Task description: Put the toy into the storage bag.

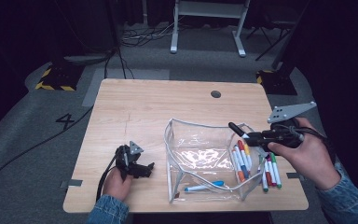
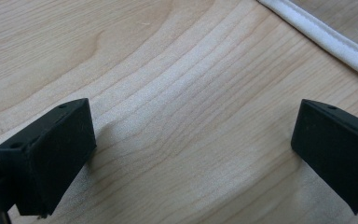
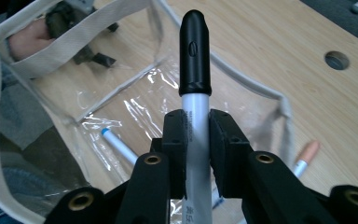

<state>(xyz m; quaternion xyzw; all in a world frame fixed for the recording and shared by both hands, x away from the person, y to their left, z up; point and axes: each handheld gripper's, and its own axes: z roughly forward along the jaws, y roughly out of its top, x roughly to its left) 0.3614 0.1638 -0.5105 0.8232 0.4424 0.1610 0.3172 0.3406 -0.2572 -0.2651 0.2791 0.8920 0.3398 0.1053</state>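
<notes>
Clear plastic pouch point(image 1: 200, 154) stands open on the wooden surface point(image 1: 144, 107), one blue pen point(image 1: 204, 186) inside, about eight pens point(image 1: 254, 163) beside its right wall. My right gripper point(image 1: 254, 135) hovers above them, jaws clamped on a black-capped pen point(image 3: 195, 93). My left gripper point(image 1: 142, 169) rests low, jaws apart.

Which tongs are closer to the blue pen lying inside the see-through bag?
Left. The left tongs rest open on the table just outside the bag, beside the blue pen. The right tongs are raised over the bag's far right rim, holding a black-capped marker.
</notes>
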